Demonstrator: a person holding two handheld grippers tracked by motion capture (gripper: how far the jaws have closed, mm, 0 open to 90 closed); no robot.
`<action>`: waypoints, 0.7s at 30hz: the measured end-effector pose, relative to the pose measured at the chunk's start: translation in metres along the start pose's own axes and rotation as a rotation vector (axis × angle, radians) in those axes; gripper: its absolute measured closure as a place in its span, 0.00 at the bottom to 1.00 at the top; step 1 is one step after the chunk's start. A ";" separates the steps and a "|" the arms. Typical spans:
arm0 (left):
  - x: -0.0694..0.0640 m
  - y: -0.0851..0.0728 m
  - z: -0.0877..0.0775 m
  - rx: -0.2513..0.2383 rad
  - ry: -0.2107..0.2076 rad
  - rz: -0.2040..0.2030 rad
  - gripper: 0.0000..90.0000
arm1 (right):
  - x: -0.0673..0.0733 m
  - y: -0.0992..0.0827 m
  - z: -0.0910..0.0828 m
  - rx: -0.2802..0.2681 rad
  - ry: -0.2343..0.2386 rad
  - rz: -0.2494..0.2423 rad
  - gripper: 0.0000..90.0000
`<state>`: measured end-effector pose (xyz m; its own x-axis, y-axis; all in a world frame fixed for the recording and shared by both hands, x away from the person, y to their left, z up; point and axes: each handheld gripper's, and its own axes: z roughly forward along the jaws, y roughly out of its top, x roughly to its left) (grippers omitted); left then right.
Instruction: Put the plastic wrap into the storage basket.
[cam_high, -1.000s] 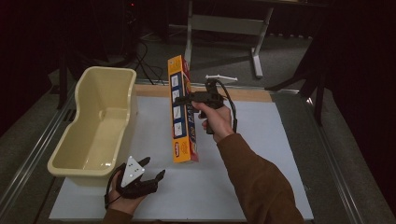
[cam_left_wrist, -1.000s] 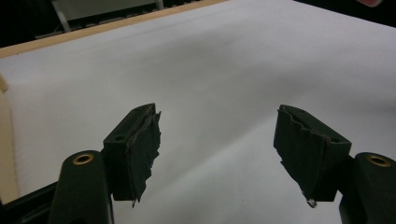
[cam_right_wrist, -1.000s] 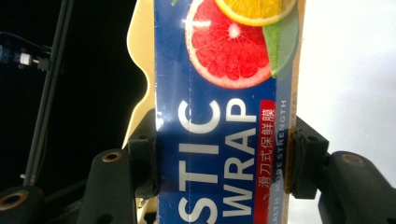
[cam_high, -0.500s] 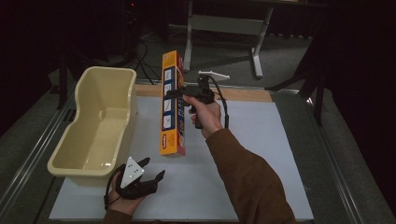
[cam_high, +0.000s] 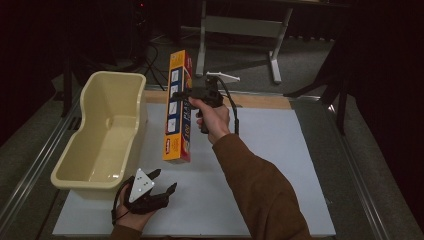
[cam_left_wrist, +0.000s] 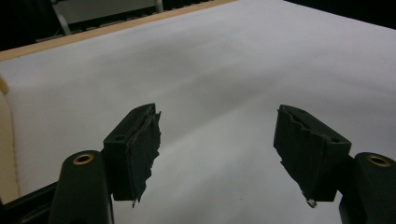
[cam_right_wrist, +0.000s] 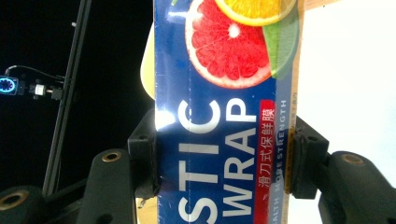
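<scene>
My right gripper is clamped on the plastic wrap box, its jaws pressing the two long narrow sides of the carton about a third of the way down from its top end. I hold the box lifted off the bench, nearly upright with its top leaning slightly away from me, just to the right of the cream plastic tub and apart from it. In the right gripper view the box shows blue print with a grapefruit slice and the white letters "WRAP". My left gripper rests low on the white bench surface beside the near right corner of the tub, its jaws wide apart with nothing between them, and the left gripper view looks past them over bare bench.
</scene>
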<state>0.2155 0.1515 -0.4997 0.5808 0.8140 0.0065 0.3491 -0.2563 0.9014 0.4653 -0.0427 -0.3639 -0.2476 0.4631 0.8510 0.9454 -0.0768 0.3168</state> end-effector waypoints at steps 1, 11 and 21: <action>0.000 0.000 0.000 0.001 -0.002 0.001 0.34 | 0.002 0.000 0.001 -0.002 0.002 0.001 0.46; 0.002 -0.001 -0.001 -0.007 -0.007 -0.005 0.34 | 0.009 0.004 0.009 -0.026 0.022 0.021 0.46; 0.003 -0.001 -0.003 -0.008 0.002 -0.011 0.35 | 0.022 0.003 0.025 -0.022 0.032 0.006 0.46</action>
<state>0.2148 0.1556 -0.4998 0.5753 0.8179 -0.0026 0.3499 -0.2432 0.9047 0.4683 -0.0110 -0.3547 -0.2489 0.4344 0.8657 0.9419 -0.0994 0.3208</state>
